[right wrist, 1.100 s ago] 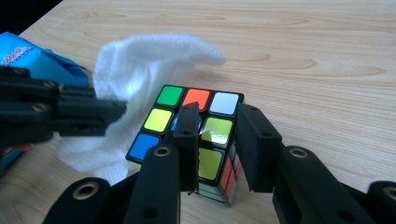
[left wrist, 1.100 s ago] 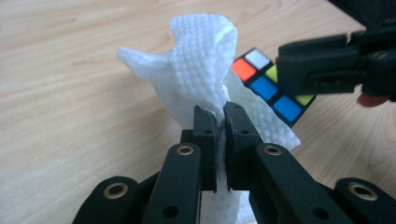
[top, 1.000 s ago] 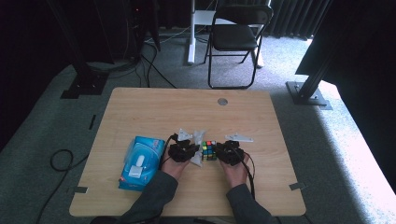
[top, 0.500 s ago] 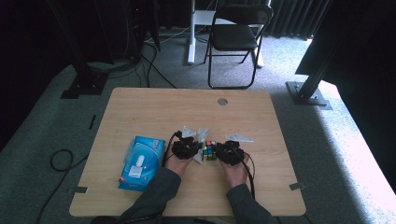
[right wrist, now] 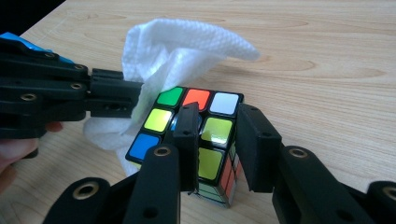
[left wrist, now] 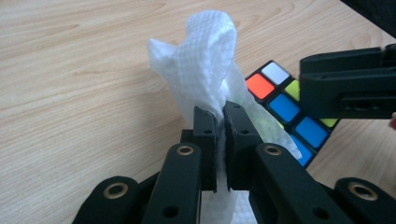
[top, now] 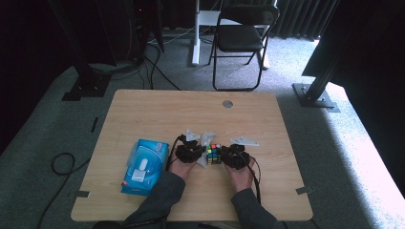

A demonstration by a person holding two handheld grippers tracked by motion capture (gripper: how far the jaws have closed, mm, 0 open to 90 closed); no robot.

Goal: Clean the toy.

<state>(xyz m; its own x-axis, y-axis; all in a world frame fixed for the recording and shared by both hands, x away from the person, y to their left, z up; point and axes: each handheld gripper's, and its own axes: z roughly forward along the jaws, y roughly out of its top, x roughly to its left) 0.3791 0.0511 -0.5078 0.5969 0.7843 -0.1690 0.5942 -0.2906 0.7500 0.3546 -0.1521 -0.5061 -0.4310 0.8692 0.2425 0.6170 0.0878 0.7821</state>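
Cube-wiping was the job in hand, and both grippers sat right on it at the near middle of the table (top: 143, 109). The left gripper (left wrist: 216, 122) was clenched on a crumpled white tissue (left wrist: 205, 56), jaws pinched together with the sheet bunched between them and spilling up and over. The right gripper (right wrist: 217, 135) was clamped on the puzzle cube (right wrist: 196, 130), 1 jaw lying across its top face, the other against its side, pinning it to the wood. From the high view the cube (top: 214, 153) lay between the 2 hands, with the tissue (top: 204, 143) touching its left side.

To do this well, I judged the right gripper had to hold firm so the cube could not skid or twist a layer. The left one needed to drag the loose fold flat across the stickers rather than poke with its jaw tips. The top face looked half covered by the holding jaw, so a regrip would likely be called for to reach those squares.

Now the blind spots. The cube's underside and far faces were hidden. How much tissue was gripped below the left jaws was cut off at the frame's bottom edge. Whether the stickers carried any dirt was too fine to tell. The blue wipes pack (top: 144, 164) sat well left of the hands, its label unreadable. In the high view both grippers were small dark shapes, their jaws lost in shadow.
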